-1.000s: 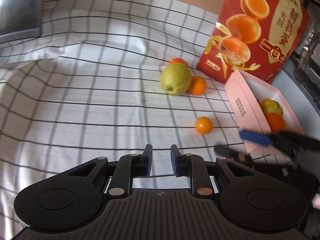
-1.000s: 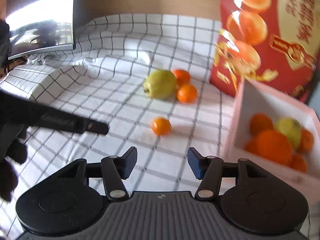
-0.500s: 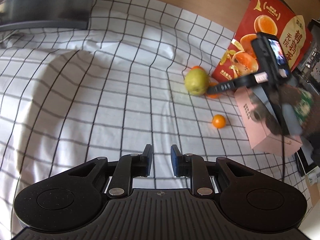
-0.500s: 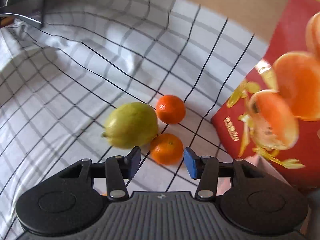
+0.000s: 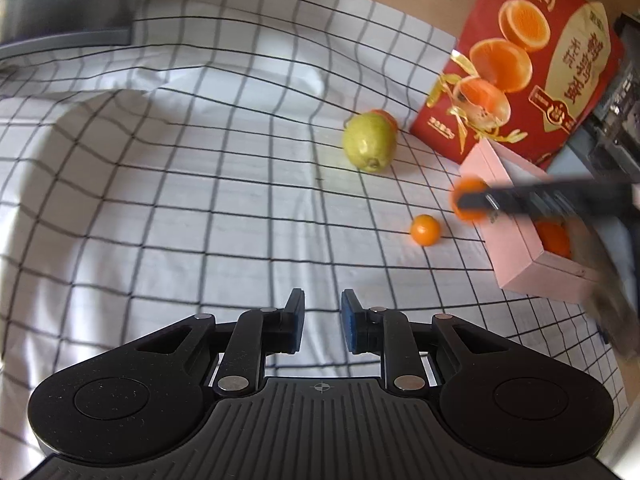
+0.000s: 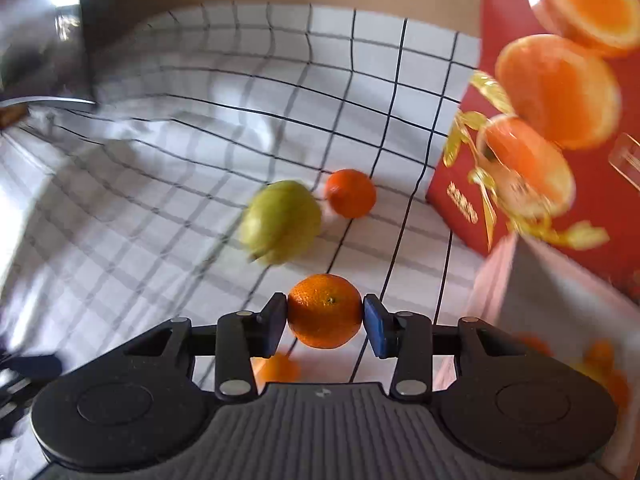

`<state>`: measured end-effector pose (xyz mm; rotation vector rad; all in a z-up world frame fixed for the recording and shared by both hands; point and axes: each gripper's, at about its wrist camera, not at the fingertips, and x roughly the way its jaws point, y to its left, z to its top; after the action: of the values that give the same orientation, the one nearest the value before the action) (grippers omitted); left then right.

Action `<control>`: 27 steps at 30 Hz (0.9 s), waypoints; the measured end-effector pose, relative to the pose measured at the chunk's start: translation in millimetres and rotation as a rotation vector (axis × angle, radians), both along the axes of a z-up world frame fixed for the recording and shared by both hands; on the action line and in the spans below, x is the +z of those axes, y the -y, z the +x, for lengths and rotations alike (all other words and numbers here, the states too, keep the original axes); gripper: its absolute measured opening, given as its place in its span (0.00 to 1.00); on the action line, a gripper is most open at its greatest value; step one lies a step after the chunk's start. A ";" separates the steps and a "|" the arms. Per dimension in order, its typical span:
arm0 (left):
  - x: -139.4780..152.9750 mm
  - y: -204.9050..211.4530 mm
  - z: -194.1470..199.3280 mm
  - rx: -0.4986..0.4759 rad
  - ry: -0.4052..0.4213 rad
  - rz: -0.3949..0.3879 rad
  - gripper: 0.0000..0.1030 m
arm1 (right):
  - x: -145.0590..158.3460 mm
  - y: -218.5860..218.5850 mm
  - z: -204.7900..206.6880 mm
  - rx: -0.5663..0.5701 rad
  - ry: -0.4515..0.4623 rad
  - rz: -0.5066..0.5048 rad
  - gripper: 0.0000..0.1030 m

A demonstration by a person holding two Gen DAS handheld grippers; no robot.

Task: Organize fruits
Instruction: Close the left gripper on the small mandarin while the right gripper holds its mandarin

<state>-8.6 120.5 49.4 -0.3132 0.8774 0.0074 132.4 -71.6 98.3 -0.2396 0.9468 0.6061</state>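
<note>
My right gripper [image 6: 325, 318] has a small orange [image 6: 325, 311] between its blue pads, which touch it on both sides while the jaws are closing; it hangs above the cloth. In the left wrist view this orange [image 5: 466, 200] is blurred, beside the pink box [image 5: 516, 248]. A green pear [image 5: 369, 142] lies on the checked cloth with another orange [image 5: 386, 117] behind it. One more orange [image 5: 425, 230] sits loose near the box. My left gripper [image 5: 322, 322] is shut on nothing, low over the cloth in front.
A red carton [image 5: 516, 60] printed with oranges stands behind the pink box, which holds several fruits [image 5: 554, 236]. A grey flat object [image 5: 64, 4] lies at the far left. The checked cloth [image 5: 180, 200] has folds and ridges.
My right gripper reached the orange in front of the pear, closed on it and carried it up and right toward the pink box. The left gripper stayed shut and barely shifted.
</note>
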 end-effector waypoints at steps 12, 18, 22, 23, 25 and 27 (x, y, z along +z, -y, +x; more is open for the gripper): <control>-1.8 44.8 34.3 -0.180 0.071 0.045 0.22 | -23.0 79.5 -127.6 -0.173 -0.012 -0.009 0.40; 3.7 71.2 69.0 -0.268 0.152 0.134 0.22 | -31.4 93.7 -145.0 -0.241 0.022 -0.003 0.40; -1.9 90.4 87.6 -0.327 0.126 0.219 0.24 | -35.7 95.0 -147.1 -0.260 0.063 0.004 0.46; -4.8 93.6 90.7 -0.337 0.110 0.235 0.24 | -36.7 94.7 -147.7 -0.266 0.075 0.002 0.49; -10.3 98.9 95.2 -0.349 0.086 0.262 0.25 | -40.7 92.9 -148.8 -0.275 0.103 -0.009 0.60; -15.3 103.0 97.4 -0.354 0.068 0.281 0.26 | -46.1 92.4 -150.5 -0.280 0.120 -0.006 0.61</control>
<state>88.8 17.4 34.1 0.1064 0.8424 -0.2059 -18.1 -164.1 52.2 -0.1437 0.8476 0.3278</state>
